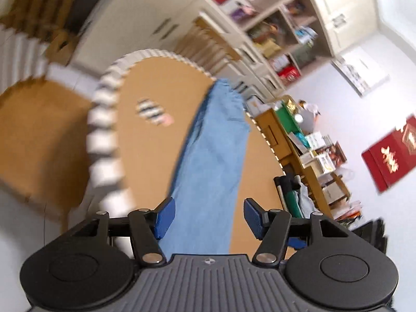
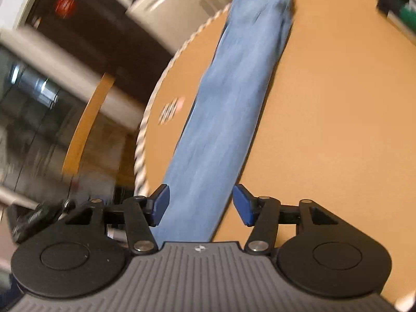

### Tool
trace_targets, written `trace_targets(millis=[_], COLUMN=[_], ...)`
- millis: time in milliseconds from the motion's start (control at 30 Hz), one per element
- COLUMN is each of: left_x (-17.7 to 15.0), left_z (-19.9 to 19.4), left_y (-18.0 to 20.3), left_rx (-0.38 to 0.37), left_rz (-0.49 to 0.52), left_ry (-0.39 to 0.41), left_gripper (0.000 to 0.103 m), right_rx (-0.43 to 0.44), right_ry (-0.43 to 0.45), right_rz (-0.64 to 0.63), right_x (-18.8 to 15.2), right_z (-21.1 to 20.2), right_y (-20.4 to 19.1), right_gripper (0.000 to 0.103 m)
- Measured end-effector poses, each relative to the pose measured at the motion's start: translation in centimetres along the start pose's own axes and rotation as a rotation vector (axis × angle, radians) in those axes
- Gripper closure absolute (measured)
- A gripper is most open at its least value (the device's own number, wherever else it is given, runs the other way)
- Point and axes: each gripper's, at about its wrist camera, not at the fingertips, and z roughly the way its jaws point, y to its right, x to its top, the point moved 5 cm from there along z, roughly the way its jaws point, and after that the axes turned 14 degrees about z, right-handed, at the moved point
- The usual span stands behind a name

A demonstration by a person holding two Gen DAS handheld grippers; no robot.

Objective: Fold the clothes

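A long strip of light blue denim trousers lies folded lengthwise on a round brown table. In the left wrist view my left gripper hangs over the near end of the cloth, its blue pads apart and not pressing on it. The right wrist view shows the same trousers running away across the table. My right gripper stands open above their near end, with the denim below the gap between the pads. Both pictures are blurred.
A small striped sticker sits on the tabletop left of the trousers. The table has a ribbed white rim. Shelves with boxes stand to the right, wooden chairs behind, a curved chair back to the left.
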Motion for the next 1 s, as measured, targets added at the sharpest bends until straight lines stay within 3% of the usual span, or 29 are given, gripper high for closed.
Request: trace_targets(millis=[167,267,433,500,533,633,867,1000], left_x=[6.1,7.9,9.9,10.2,10.2,9.9,10.7,10.3], left_z=[10.3,15.9,22.4,23.8,24.6,25.7,23.9,24.9], left_y=[3.9,4.5,3.9,3.5,3.4,2.9,2.0,1.2], left_rx=[0.004,0.055,0.108,0.102,0.103,0.139,0.165,0.146], left_rz=[0.152,0.253,0.352,0.343,0.346,0.415,0.396,0.368], left_ry=[-0.058,-0.101,-0.175,-0.212,-0.241,-0.288,-0.215,-0.273], left_gripper=[0.050,0.061,0.069,0.085,0.087,0.087,0.086,0.077], right_rx=[0.032,0.070,0.051,0.058,0.060,0.063,0.089,0.095], right_ry=[0.119,0.094,0.054,0.041,0.034,0.024,-0.001,-0.023], right_rz=[0.062,0.104,0.066,0.090,0.100,0.102,0.065,0.073], right_x=[5.6,7.3,8.6,9.0,9.0,9.1,9.5,9.3], right_z=[2.8,4.9,5.9,6.0,6.0,5.5,5.3,5.9], right_y=[-0.4,0.4,1.7,2.4,2.7,3.3,2.9,2.8], right_gripper=[0.040,0.039,0.037,0.036,0.036,0.036,0.035,0.035])
